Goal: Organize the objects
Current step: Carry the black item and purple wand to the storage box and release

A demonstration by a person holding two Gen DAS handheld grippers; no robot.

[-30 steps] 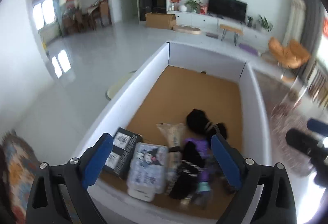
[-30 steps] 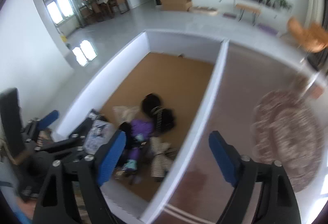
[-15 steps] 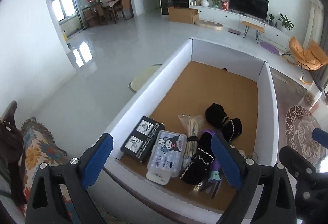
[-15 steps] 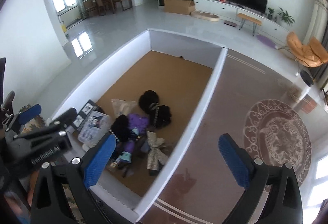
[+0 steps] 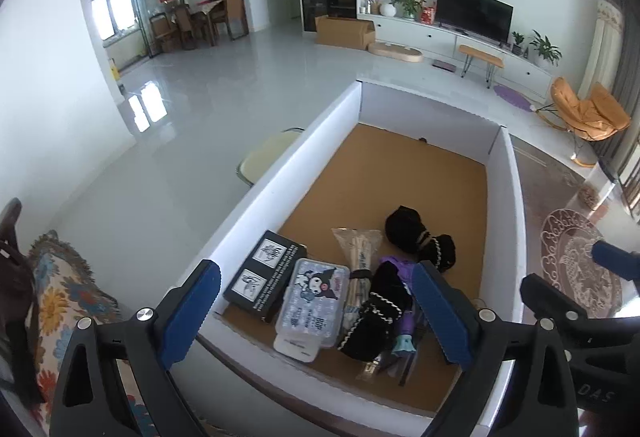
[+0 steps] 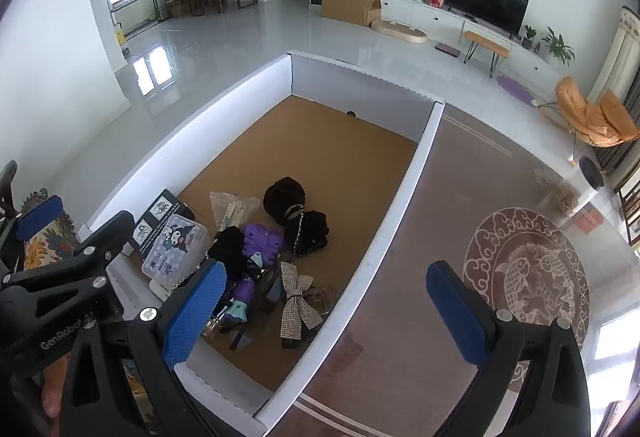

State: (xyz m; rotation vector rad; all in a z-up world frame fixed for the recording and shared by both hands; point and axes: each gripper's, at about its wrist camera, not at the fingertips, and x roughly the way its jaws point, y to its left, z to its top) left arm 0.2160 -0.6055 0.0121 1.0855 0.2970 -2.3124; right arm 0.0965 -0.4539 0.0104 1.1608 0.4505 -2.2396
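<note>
Both grippers, left (image 5: 316, 311) and right (image 6: 324, 311), hang wide and empty over the box (image 5: 280, 173), apparently sizing up the clutter (image 6: 256, 249) bunched at its near end.

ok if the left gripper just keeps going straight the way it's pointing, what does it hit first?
Likely the clear cartoon-print case lying between the black box and the black trimmed pouch, near the white bin's front wall. The left gripper is open above; depth is unclear.

1. A black television (image 5: 474, 12) stands on a long white cabinet (image 5: 460, 41) at the far wall.
2. Left of the television, a cardboard box (image 5: 344, 32) lies on the glossy pale floor (image 5: 192, 125).
3. Right of the television, an orange chair (image 5: 586, 113).
</note>
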